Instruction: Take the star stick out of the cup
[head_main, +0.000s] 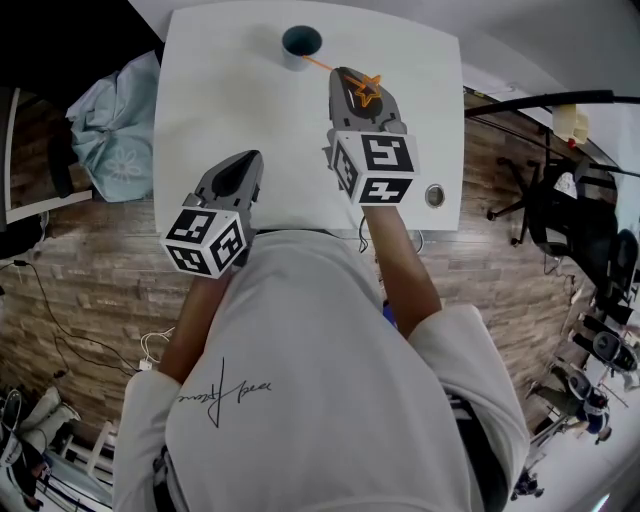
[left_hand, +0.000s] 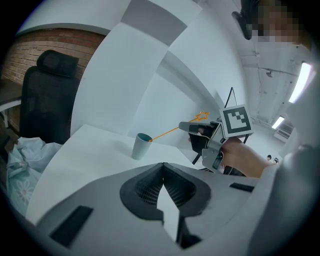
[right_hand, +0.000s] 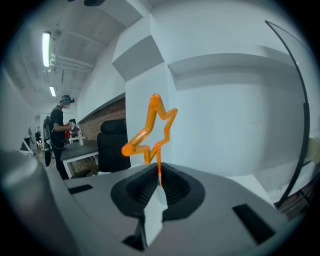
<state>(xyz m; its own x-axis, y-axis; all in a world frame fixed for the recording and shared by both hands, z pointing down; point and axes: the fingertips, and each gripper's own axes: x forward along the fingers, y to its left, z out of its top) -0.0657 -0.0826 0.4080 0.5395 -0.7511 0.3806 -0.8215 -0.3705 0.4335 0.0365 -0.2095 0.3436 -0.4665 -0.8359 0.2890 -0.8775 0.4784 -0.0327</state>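
1 thin orange stick (head_main: 322, 66), topped with 1 open, wire-like star (right_hand: 152, 127), slants out of the mouth of 1 smooth teal cup (head_main: 300, 42), a plain round tumbler standing near the far edge of the matte white table (head_main: 220, 100). The right gripper (right_hand: 159, 182) has its 2 ribbed grey jaws pinched together on the stick just below the star, holding it tilted with its lower end at the cup's rim. The left gripper (left_hand: 163, 167) hovers over the near part of the table, well apart from the cup, its 2 jaws closed against each other with nothing between them.
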